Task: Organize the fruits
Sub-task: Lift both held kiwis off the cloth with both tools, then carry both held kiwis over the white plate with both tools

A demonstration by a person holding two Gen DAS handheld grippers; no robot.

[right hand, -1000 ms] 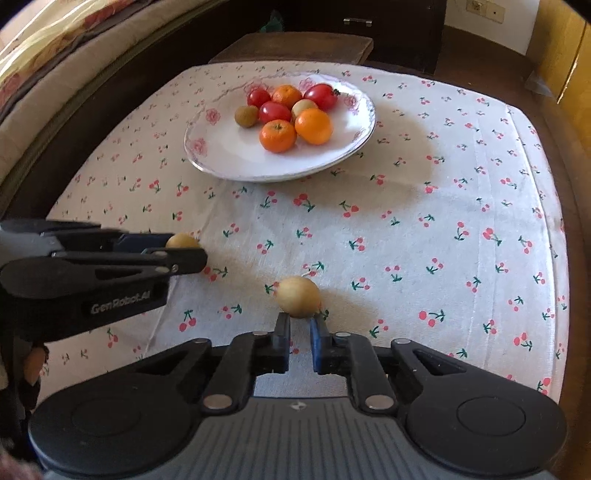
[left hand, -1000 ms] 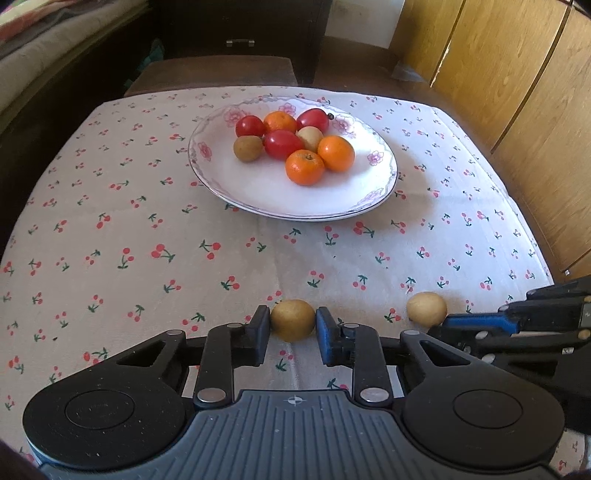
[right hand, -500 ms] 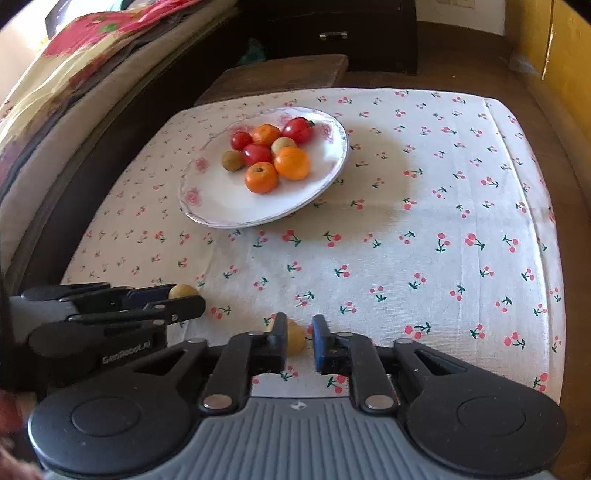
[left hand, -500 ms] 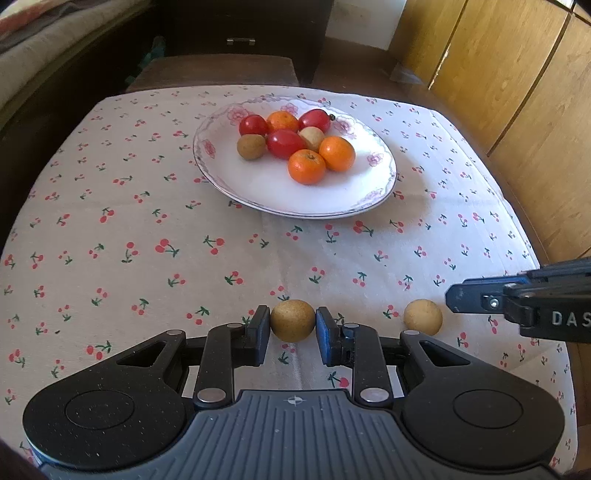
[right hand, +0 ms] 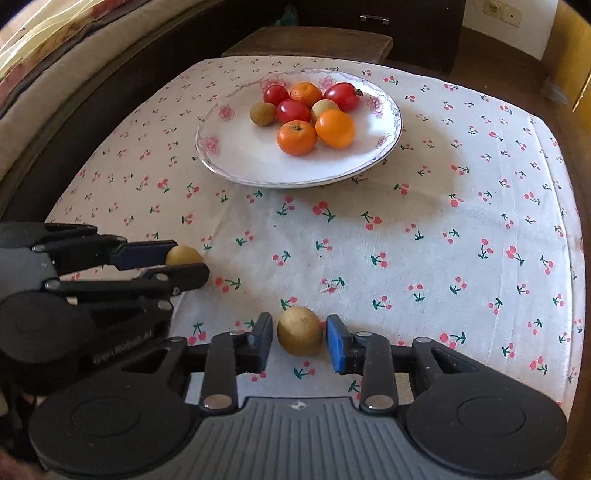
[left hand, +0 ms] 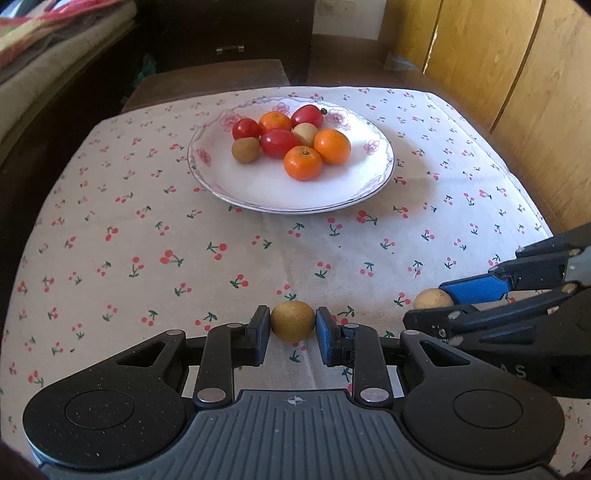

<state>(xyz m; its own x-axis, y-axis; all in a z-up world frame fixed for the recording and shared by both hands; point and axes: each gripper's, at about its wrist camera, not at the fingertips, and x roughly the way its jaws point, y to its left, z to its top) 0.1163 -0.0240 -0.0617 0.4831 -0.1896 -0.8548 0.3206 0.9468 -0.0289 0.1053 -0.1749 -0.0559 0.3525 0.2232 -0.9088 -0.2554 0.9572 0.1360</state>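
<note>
Left gripper (left hand: 292,334) — pads clamped on a brown round fruit (left hand: 293,320) resting on the cherry-print tablecloth (left hand: 147,236), near the plate (left hand: 258,192) of fruit. Right gripper (right hand: 300,345) — jaws opening, a second brown fruit (right hand: 300,336) between them, pads just clear.

A cherry-print tablecloth (left hand: 155,236), wooden panelled wall (left hand: 517,92) and dark cabinet (right hand: 388,14) show.
</note>
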